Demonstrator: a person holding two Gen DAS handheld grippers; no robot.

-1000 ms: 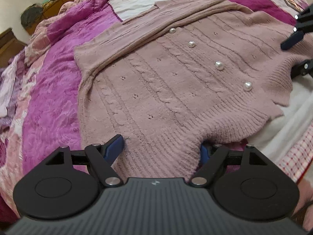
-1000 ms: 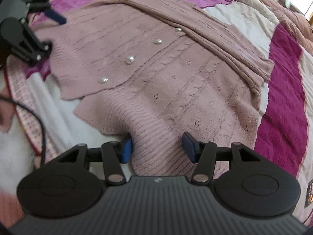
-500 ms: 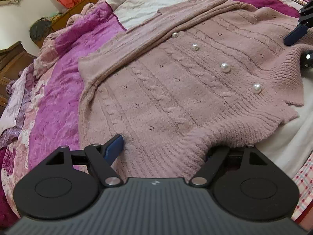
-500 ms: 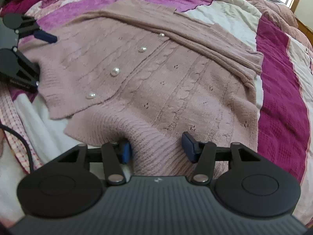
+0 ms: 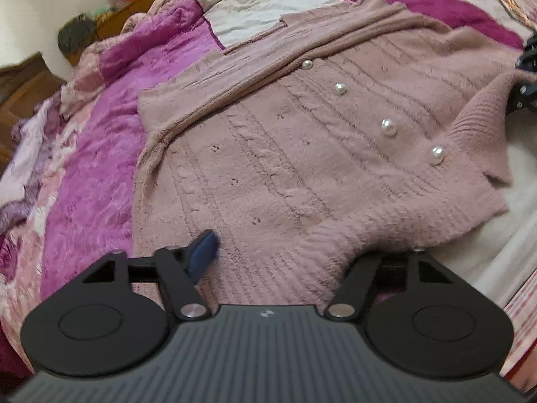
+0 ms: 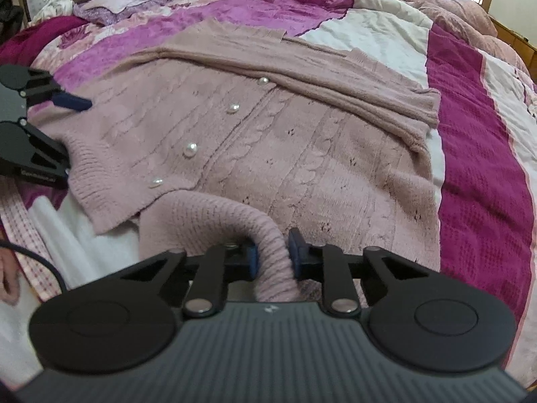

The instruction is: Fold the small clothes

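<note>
Pink cable-knit cardigan point(image 6: 302, 154) lying flat and face-up on a patchwork quilt point(image 6: 480, 174) covering the bed, sleeves already crossed over the far part of the body and four pearl buttons point(image 6: 190, 149) running down the closed front. The ribbed hem point(image 6: 235, 221) is the edge nearest both tools, which is why each is posted at a near corner: lifting the hem at two points would let the lower half be carried away from the tools and laid over the sleeves in one even fold.

Right tool point(image 6: 272, 258): blue pads pressed together on a gathered roll of hem, which rises in an arch from the quilt into the grip.

Left tool point(image 5: 288, 252): the left pad point(image 5: 203, 245) rests on top of the knit; the opposite pad is hidden beneath the raised hem, so the fingers straddle the fabric but stand well apart, with no pinch made yet. In the right wrist view this tool point(image 6: 72, 134) appears far left, one finger above and one below the corner.

Judged stage: hem grasp half secured; the fold itself has not begun.
</note>
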